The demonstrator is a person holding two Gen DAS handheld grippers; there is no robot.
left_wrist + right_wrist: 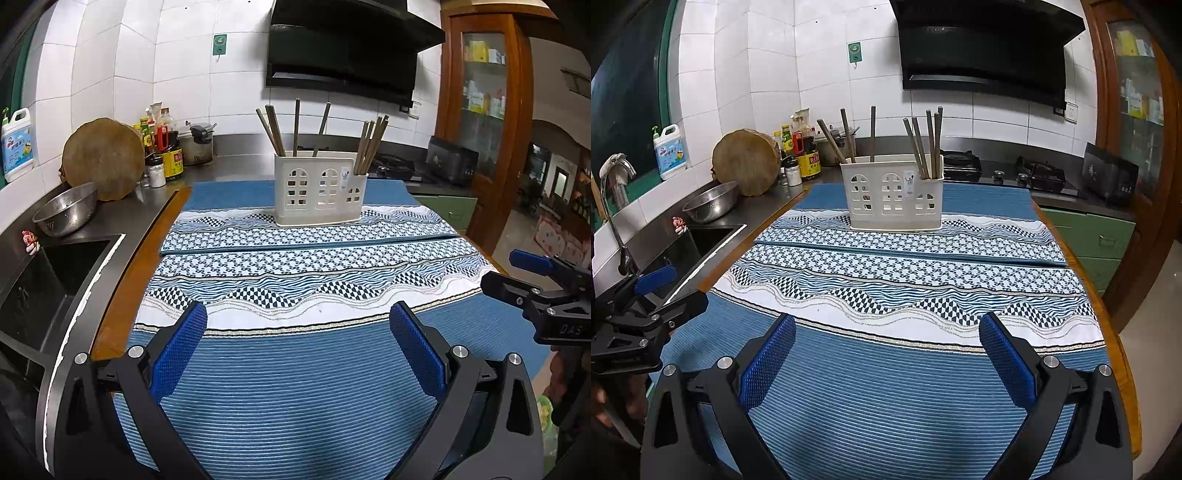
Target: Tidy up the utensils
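A cream plastic utensil holder (319, 194) (892, 201) stands upright at the far end of the blue patterned table mats (295, 369) (886, 387). Several brown chopsticks (275, 129) (849, 134) stand in its larger left part, and several more (371, 146) (929, 142) in its small right compartment. My left gripper (298, 319) is open and empty, low over the near mat. My right gripper (886, 328) is open and empty, also over the near mat. Each gripper shows at the edge of the other's view: right gripper (517, 273), left gripper (670, 290).
A black sink (44, 280) (701, 243) lies left of the table, with a steel colander (66, 212) (711, 201), a round chopping block (103, 158) (746, 160) and sauce bottles (162, 147) behind. A gas hob (1001, 170) and wooden cabinet (484, 110) stand far right.
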